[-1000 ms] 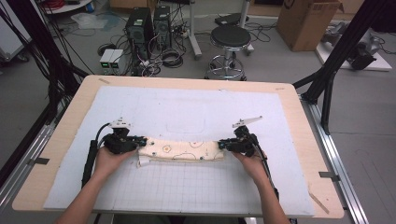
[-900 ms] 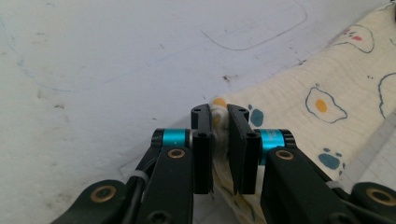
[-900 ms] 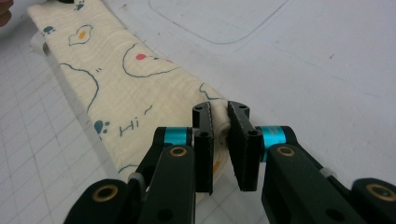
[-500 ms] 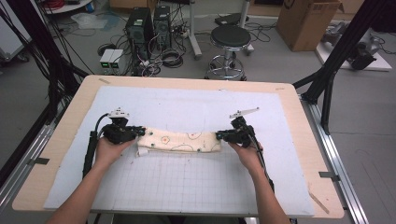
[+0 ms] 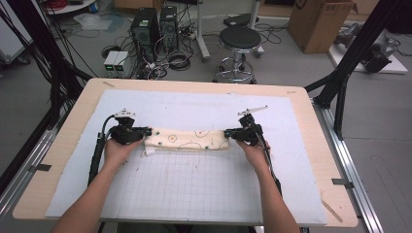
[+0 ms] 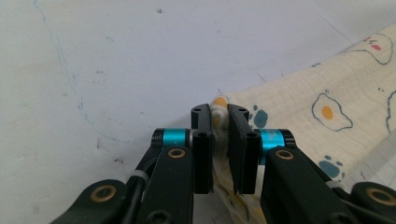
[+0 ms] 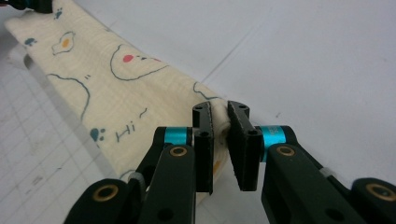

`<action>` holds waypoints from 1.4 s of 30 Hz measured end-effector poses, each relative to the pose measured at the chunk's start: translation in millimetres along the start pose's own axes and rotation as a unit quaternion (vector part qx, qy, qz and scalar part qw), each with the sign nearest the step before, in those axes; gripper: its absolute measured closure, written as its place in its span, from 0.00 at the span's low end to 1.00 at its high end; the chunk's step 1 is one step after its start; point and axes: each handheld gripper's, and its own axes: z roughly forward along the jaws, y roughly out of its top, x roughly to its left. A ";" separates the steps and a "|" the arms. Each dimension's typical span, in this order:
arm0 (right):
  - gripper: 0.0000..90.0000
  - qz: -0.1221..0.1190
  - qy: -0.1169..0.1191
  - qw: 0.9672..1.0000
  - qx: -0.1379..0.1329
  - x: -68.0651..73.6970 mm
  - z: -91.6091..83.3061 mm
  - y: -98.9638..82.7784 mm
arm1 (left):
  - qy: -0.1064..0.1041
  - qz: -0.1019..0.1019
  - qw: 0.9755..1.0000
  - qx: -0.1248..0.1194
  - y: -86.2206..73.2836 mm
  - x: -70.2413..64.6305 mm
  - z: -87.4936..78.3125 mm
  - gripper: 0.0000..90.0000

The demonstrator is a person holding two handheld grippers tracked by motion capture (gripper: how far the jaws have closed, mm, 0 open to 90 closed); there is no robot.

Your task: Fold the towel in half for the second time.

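Cream muslin cloth printed with fried eggs and bear outlines (image 5: 187, 139), folded into a long narrow band, lies across the middle of the bench on a pale grey gridded mat (image 5: 194, 189), running parallel to the bench's near edge. Left gripper (image 5: 142, 134) clamps the band's left end; in the left gripper view the black fingers (image 6: 202, 140) pinch a bunched fold of cloth (image 6: 299, 107) between them. Right gripper (image 5: 230, 133) clamps the opposite end likewise, its fingers (image 7: 204, 140) closed on the cloth corner (image 7: 107, 84). A small white tag (image 5: 149, 151) hangs at the band's near left edge.

Judged step: carrying or tensioning the folded band between both hands, probably toward a further fold or a straightened lay. To do it well, both ends should travel together at equal height, keeping light tension so the layers stay aligned; uneven pull would skew the fold, and too shallow a pinch could let inner layers slip out.
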 end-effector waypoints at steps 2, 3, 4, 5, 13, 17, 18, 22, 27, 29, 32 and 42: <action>0.90 0.007 -0.001 1.000 0.002 -1.7 2.9 -1.5 | 0.000 -0.005 1.000 0.002 -1.8 1.3 3.9 0.89; 0.90 0.006 -0.003 1.000 0.001 -2.4 4.4 -1.9 | 0.000 -0.006 1.000 0.002 -2.2 2.3 4.8 0.89; 0.90 0.004 -0.004 1.000 0.001 -3.1 5.3 -2.1 | 0.000 -0.008 1.000 0.000 -2.8 3.0 5.9 0.89; 0.90 0.002 -0.005 1.000 0.002 -3.2 6.7 -2.4 | -0.002 -0.008 1.000 0.001 -3.1 3.2 6.2 0.88; 0.86 0.007 -0.009 1.000 0.004 -5.2 7.5 -4.0 | -0.009 -0.005 1.000 0.004 -3.0 3.6 2.4 0.80; 0.86 0.007 -0.012 1.000 0.004 -5.4 5.4 -4.1 | -0.010 0.001 1.000 0.007 -2.6 1.4 1.6 0.82; 0.86 0.009 -0.013 1.000 0.006 -5.6 5.3 -4.3 | -0.008 0.005 1.000 0.008 -2.6 0.7 1.9 0.86; 0.88 0.014 -0.017 1.000 0.009 -7.6 4.0 -5.5 | -0.006 0.001 1.000 0.007 -2.7 0.1 3.3 0.88; 0.81 0.018 -0.022 1.000 0.002 -8.1 -0.1 -5.4 | -0.005 -0.004 1.000 0.004 -2.7 1.1 2.4 0.80; 0.78 0.021 -0.016 1.000 -0.010 -9.1 -2.7 -5.5 | -0.004 -0.003 1.000 -0.001 -2.2 2.0 0.0 0.77; 0.70 0.023 -0.016 0.999 -0.021 -8.2 -6.3 -5.0 | -0.002 -0.007 1.000 -0.016 -0.4 1.9 -5.6 0.69; 0.50 0.011 -0.014 0.999 -0.041 1.6 -17.0 -6.5 | -0.012 0.017 0.999 -0.036 3.1 -5.5 -27.2 0.60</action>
